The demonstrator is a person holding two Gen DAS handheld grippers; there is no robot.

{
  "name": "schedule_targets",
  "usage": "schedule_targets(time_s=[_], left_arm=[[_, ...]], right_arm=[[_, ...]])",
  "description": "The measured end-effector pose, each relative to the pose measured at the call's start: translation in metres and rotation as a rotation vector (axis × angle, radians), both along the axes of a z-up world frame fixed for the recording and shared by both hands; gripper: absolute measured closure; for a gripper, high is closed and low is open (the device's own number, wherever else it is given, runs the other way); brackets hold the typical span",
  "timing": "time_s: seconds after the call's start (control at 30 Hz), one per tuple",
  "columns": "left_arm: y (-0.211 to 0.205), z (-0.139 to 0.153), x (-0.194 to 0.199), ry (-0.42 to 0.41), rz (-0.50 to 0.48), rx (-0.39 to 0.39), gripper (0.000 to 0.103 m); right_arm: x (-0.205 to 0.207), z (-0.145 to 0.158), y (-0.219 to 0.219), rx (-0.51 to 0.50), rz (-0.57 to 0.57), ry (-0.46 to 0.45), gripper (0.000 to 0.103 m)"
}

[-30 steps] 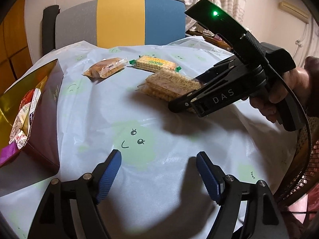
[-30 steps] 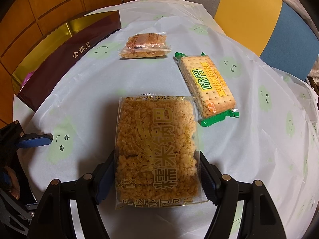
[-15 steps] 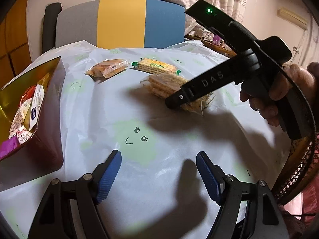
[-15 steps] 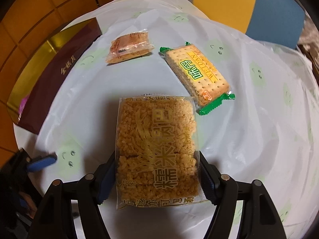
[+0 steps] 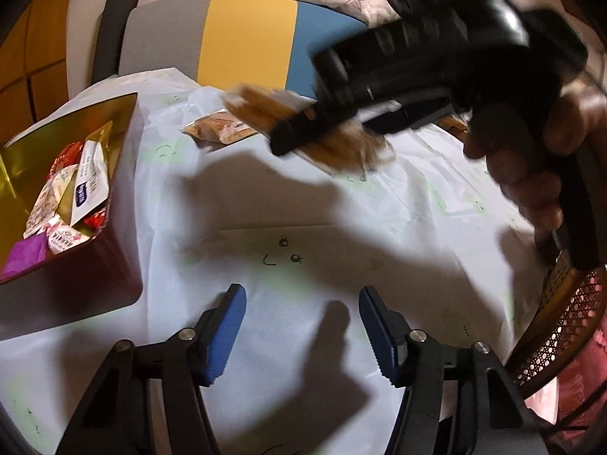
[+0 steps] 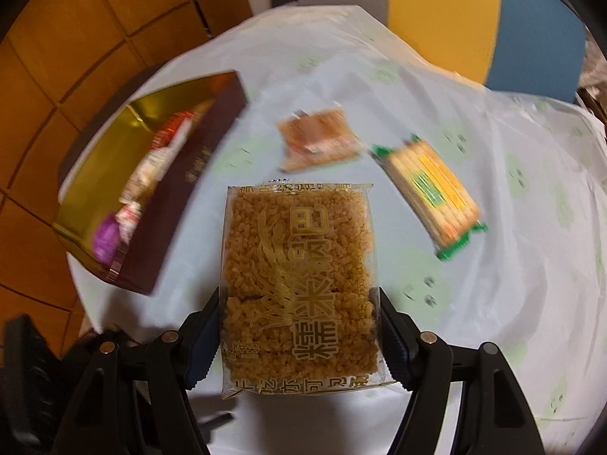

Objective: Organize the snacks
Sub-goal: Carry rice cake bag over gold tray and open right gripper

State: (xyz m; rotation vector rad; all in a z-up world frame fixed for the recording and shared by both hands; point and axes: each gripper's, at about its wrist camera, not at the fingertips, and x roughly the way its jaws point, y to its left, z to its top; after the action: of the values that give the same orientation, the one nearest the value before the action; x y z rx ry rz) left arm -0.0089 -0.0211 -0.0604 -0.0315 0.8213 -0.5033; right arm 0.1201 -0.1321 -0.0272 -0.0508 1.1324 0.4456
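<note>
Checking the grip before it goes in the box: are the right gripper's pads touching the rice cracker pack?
Touching. The right wrist view shows the right gripper pressing both sides of the rice cracker pack.

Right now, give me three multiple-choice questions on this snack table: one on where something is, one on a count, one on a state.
1. Where is the rice cracker pack?
A. In the gold box
B. Between the right hand-held gripper's pads
C. Flat on the tablecloth

2. How many wrapped snacks lie loose on the tablecloth?
A. Two
B. Four
C. None

3. What is the left hand-held gripper doing?
A. Clamping a biscuit pack
B. Open, with nothing between its pads
C. Reaching inside the box

Answers:
B, the right hand-held gripper clamps it above the table.
A, only the brown snack and the green-ended biscuit pack.
B, only tablecloth shows between its pads.
</note>
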Motion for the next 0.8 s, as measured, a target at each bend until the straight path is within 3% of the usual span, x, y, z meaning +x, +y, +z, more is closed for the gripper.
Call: schedule_targets(time_s=[0.4, 0.63, 0.8], left_arm=[[0.005, -0.002, 0.003, 0.004, 0.001, -0.041, 0.042], [0.011, -0.003, 0.004, 0.005, 0.008, -0.066, 0.041], [0.014, -0.003, 0.007, 0.013, 0.009, -0.085, 0.041]], right_arm=[[0.006, 0.045, 0.101, 0.076, 0.193, -0.014, 0.03], [0.01, 0.05, 0.158, 0.09, 0.315, -0.001, 0.029], [0.021, 0.034, 0.184, 0.085, 0.35, 0.039, 0.029]])
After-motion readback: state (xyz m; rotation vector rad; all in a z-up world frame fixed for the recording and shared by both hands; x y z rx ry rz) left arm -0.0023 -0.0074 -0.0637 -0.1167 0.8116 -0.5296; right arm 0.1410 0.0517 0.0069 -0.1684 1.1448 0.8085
